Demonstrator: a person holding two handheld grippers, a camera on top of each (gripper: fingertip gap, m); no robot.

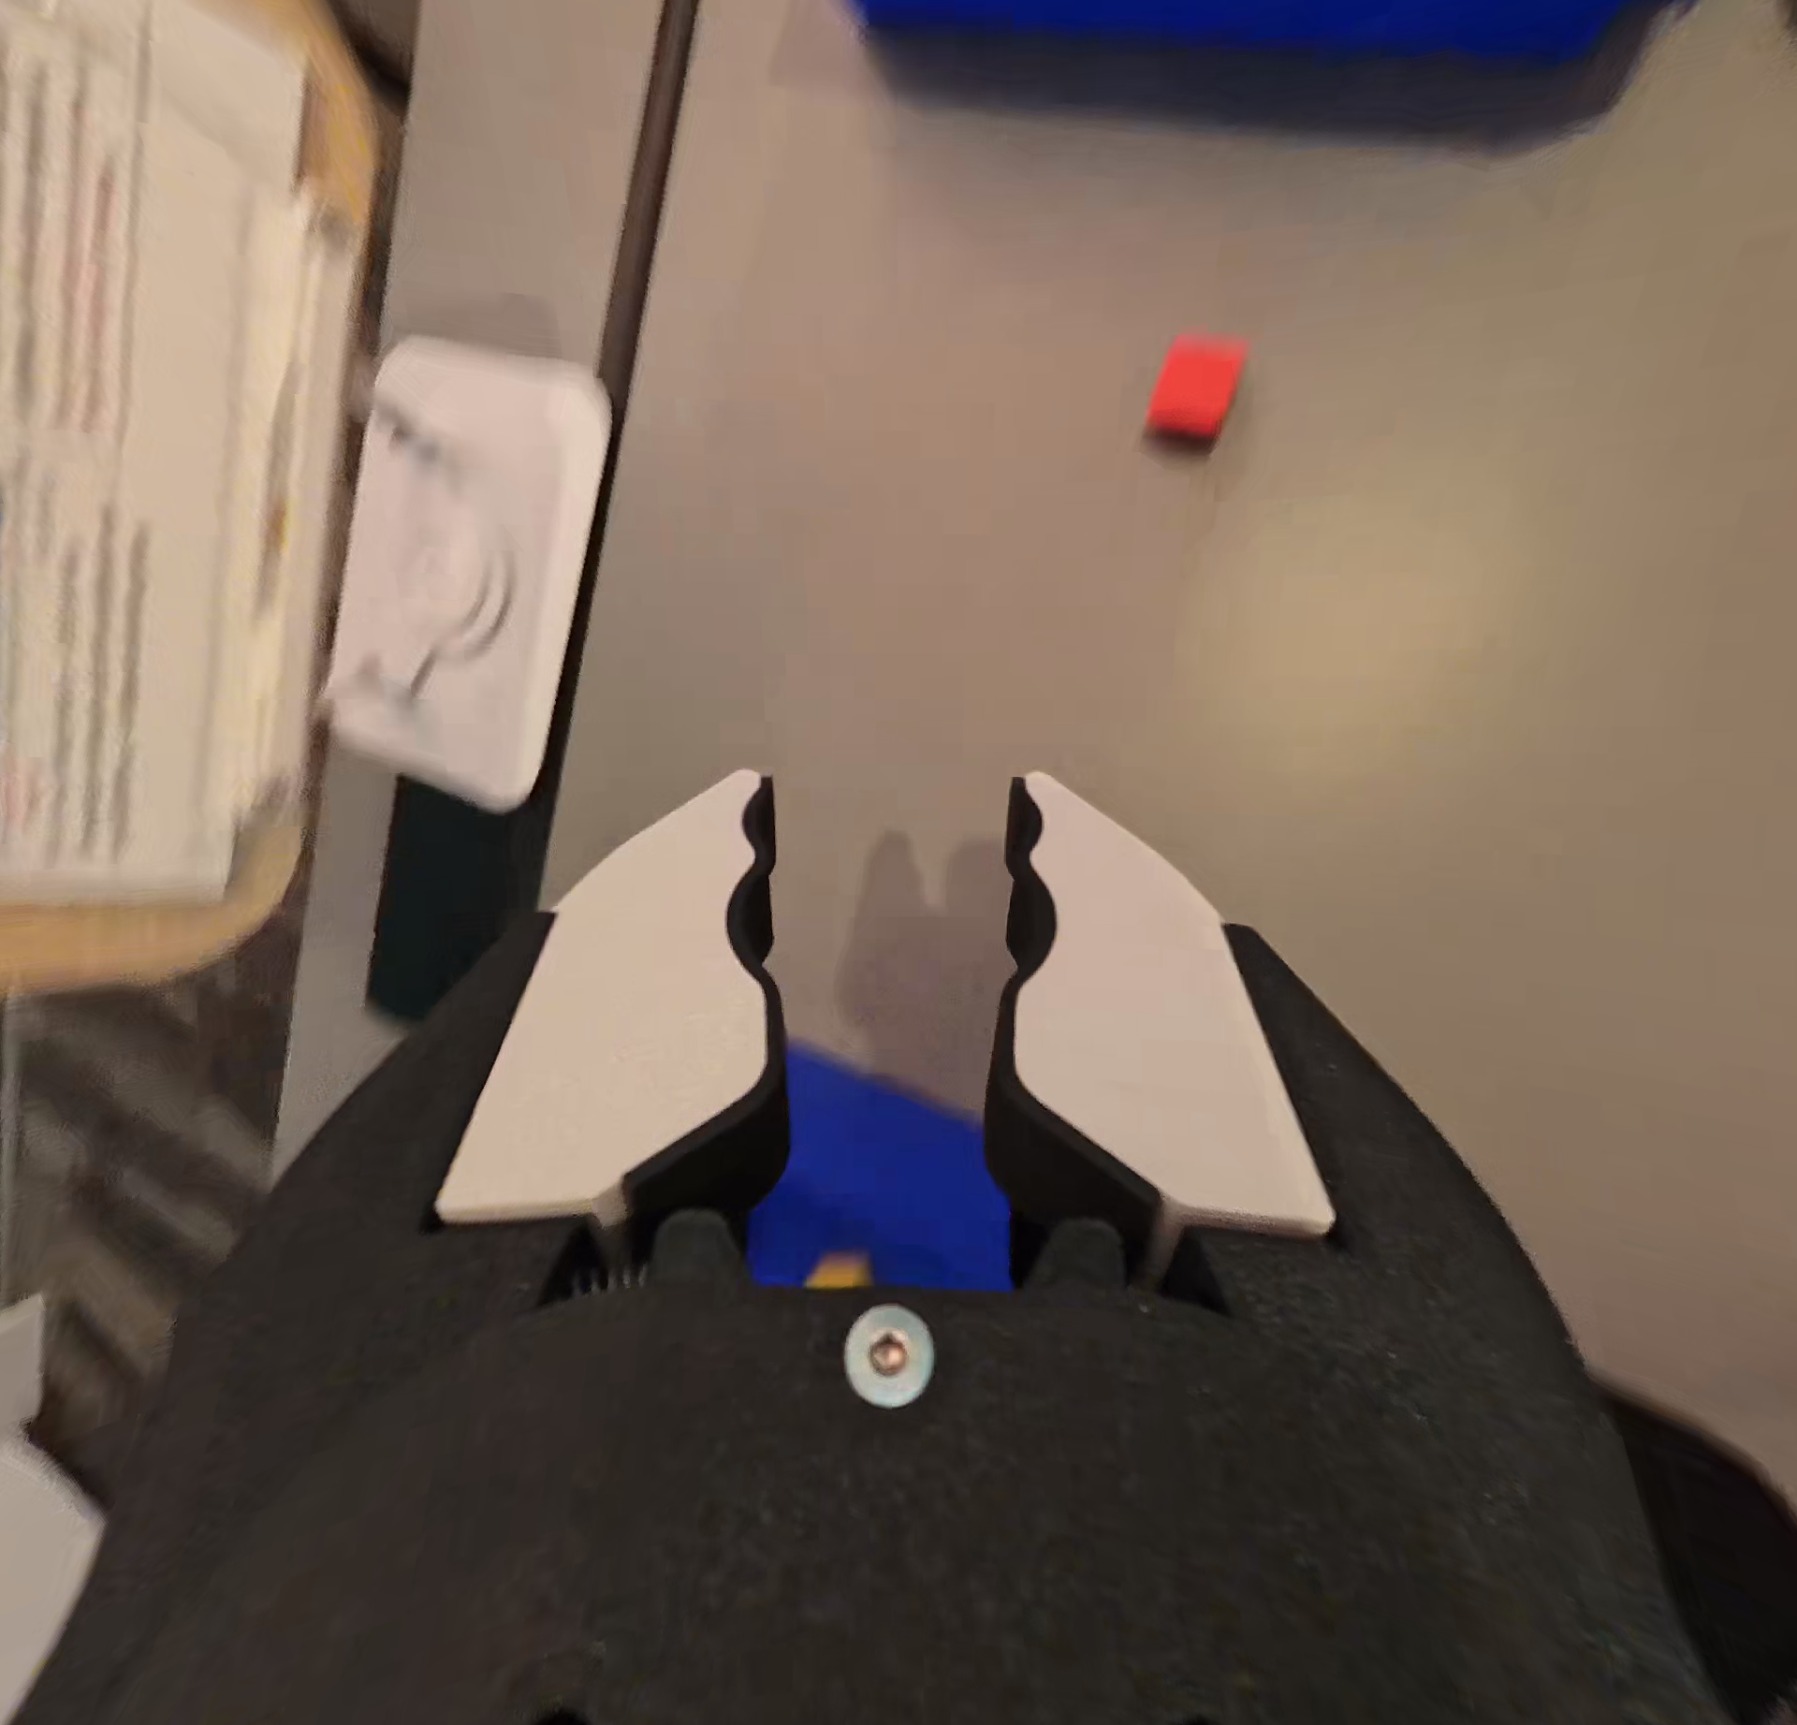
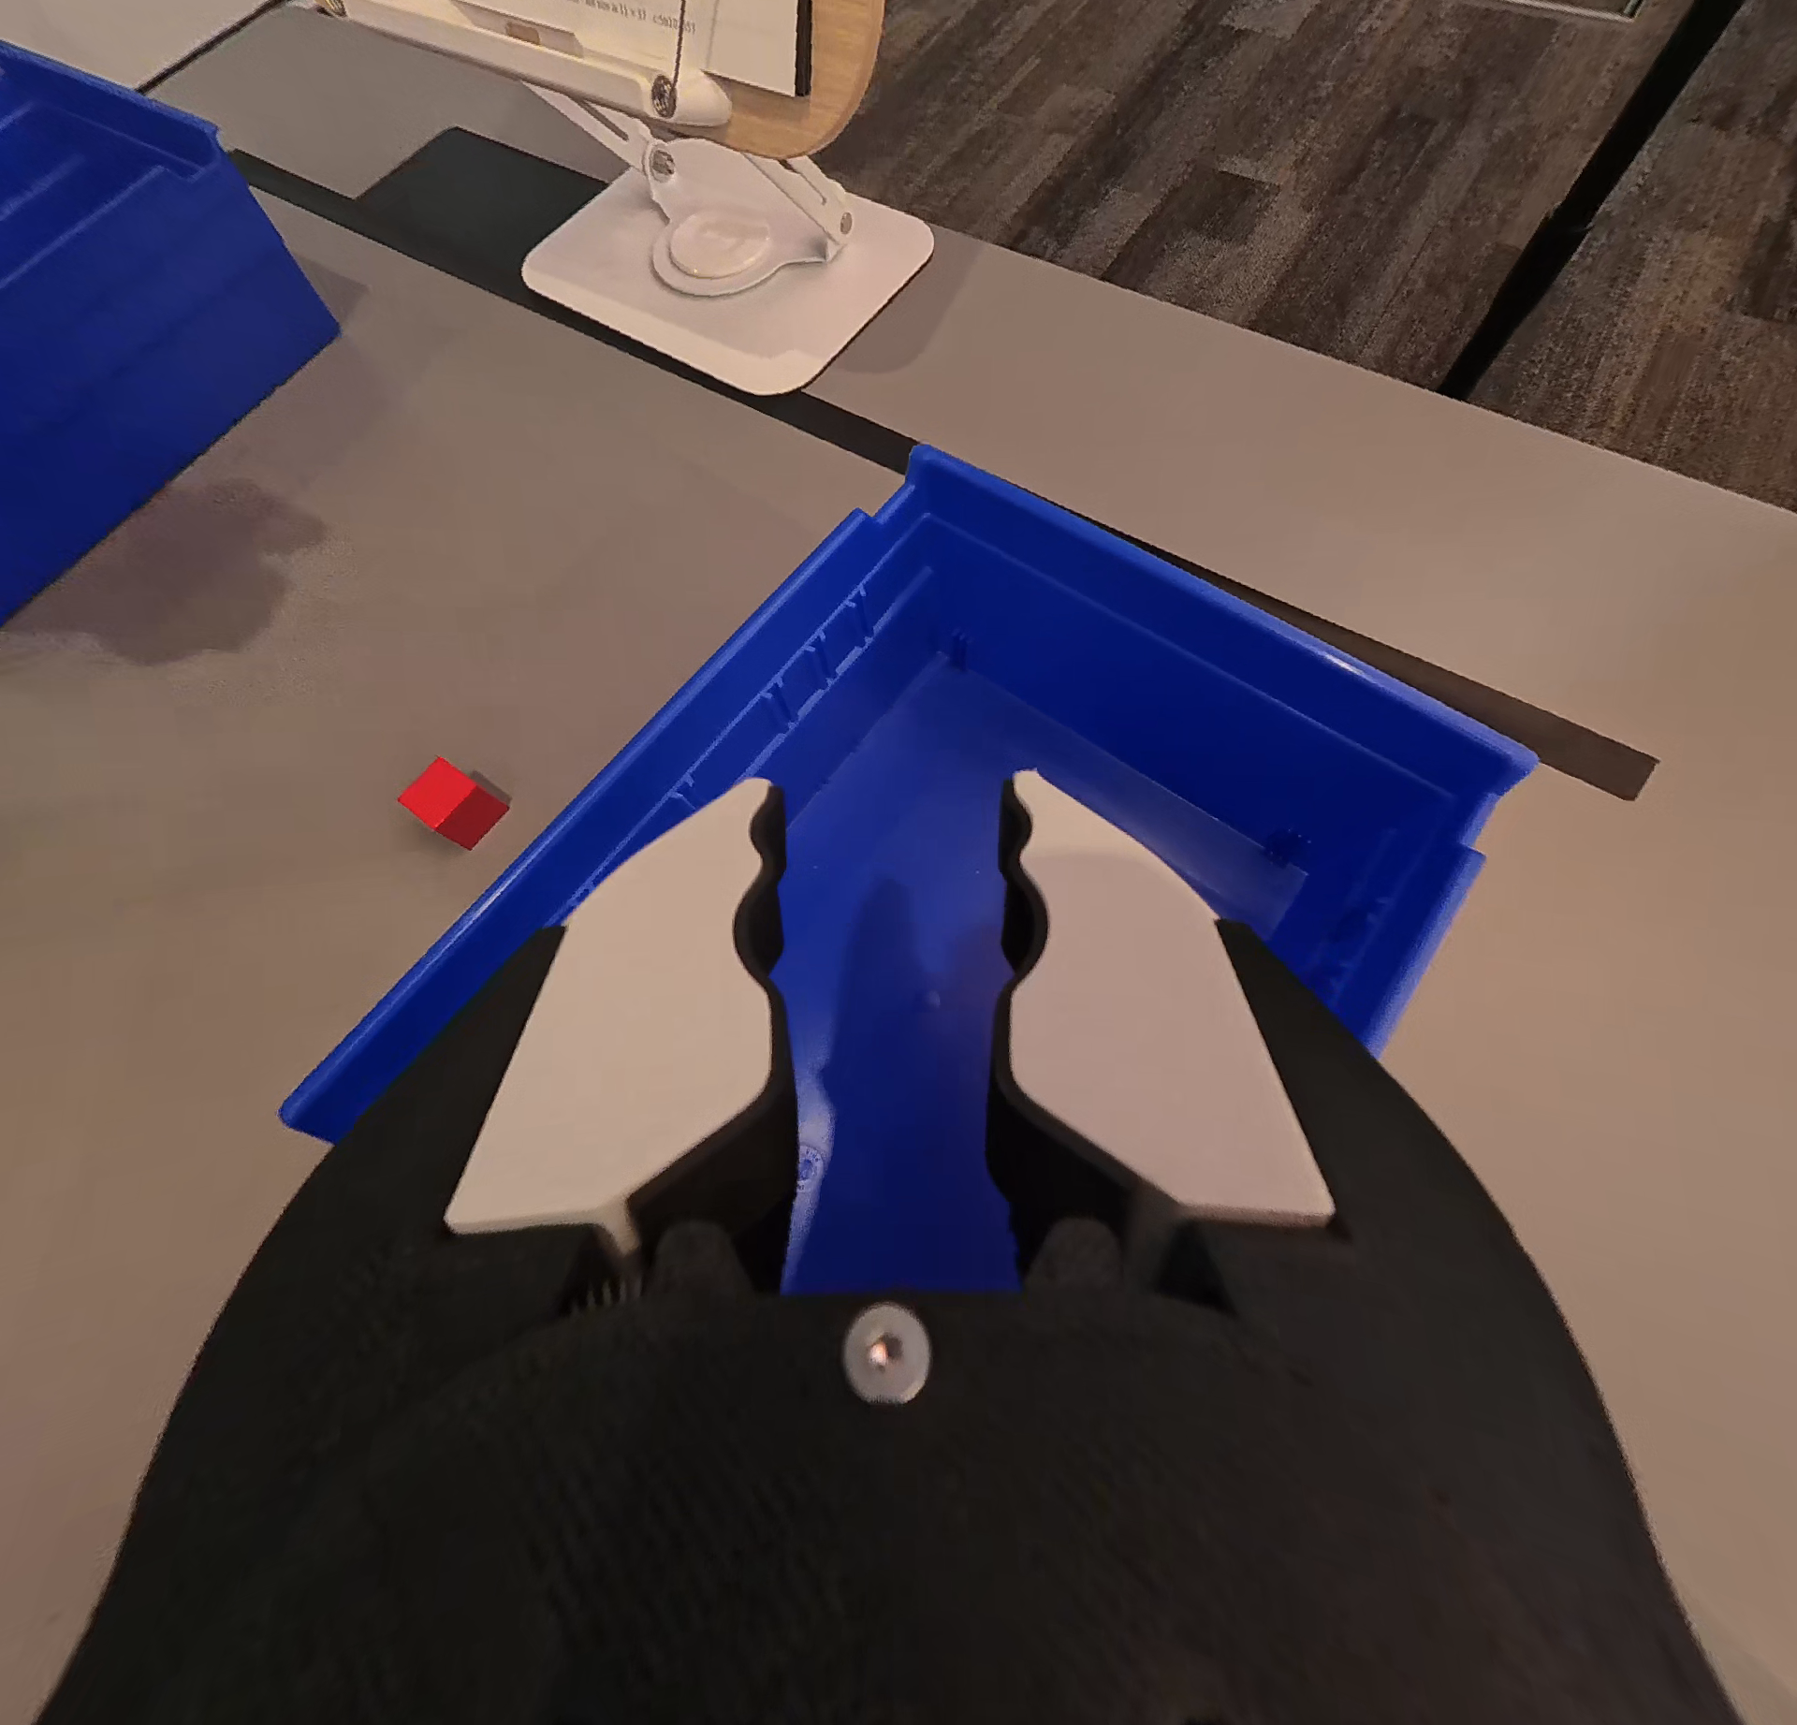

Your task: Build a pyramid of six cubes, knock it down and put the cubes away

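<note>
The right gripper (image 2: 890,789) hangs with its jaws spread and nothing between them, poised over the open blue bin (image 2: 1215,628); through the gap you look straight down onto the bin's bare blue floor, and no cube shows in the part of it that can be seen. The left gripper (image 1: 890,784) is the same — jaws spread, empty — held above the grey tabletop (image 1: 1410,706), with a sliver of blue and a speck of yellow just under its body, too blurred to name.

The one cube in sight is the red cube (image 2: 453,803); it sits alone on the tabletop, just beside the bin's long outer wall and apart from it. From the right gripper it lies off to the left, outside the bin; from the left gripper it lies ahead and a little to the right, with open tabletop all the way between. The left looks to me the better placed — a straight run forward, no wall to clear. A cube has no long axis to fuss over; its faces stand turned to the bin wall, so the jaws would want squaring to it.

There is room all round the cube; a second blue bin (image 2: 126,317) stands farther off, and the white stand (image 2: 729,307) of a wood-edged board near the tabletop's far edge.
</note>
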